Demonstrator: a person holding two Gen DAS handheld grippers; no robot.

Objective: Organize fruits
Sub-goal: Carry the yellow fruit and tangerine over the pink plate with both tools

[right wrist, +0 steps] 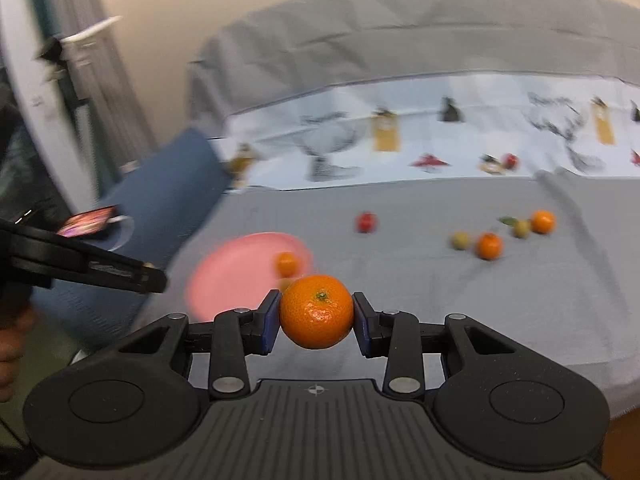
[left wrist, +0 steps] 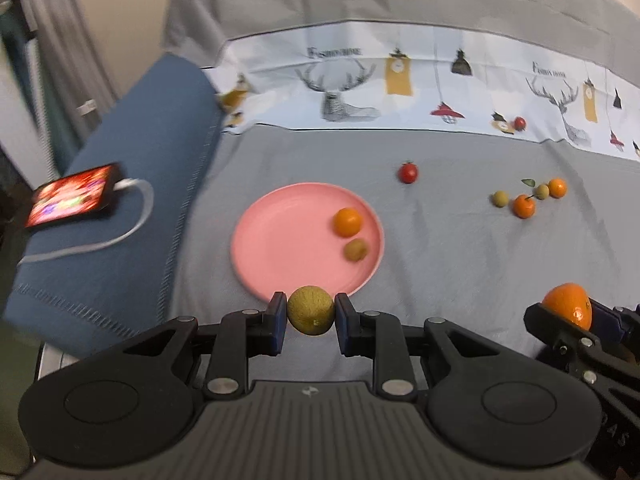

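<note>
Left hand-held gripper (left wrist: 311, 316) clamps green fruit (left wrist: 311, 310); right hand-held gripper (right wrist: 316, 316) clamps tangerine (right wrist: 316, 311).

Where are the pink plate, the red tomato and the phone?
plate (left wrist: 280, 236), left wrist view, bare middle of its pink surface.
tomato (left wrist: 408, 173), left wrist view, middle of its red skin.
phone (left wrist: 72, 196), left wrist view, middle of its lit screen.

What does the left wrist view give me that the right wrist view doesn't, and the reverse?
Left only: the left gripper shut on a green-yellow fruit, and a second green fruit sharp on the pink plate.
Right only: the mandarin's stem end.
Both: the right gripper clamping the mandarin, the plate, a red tomato, and the loose fruit cluster.
</note>
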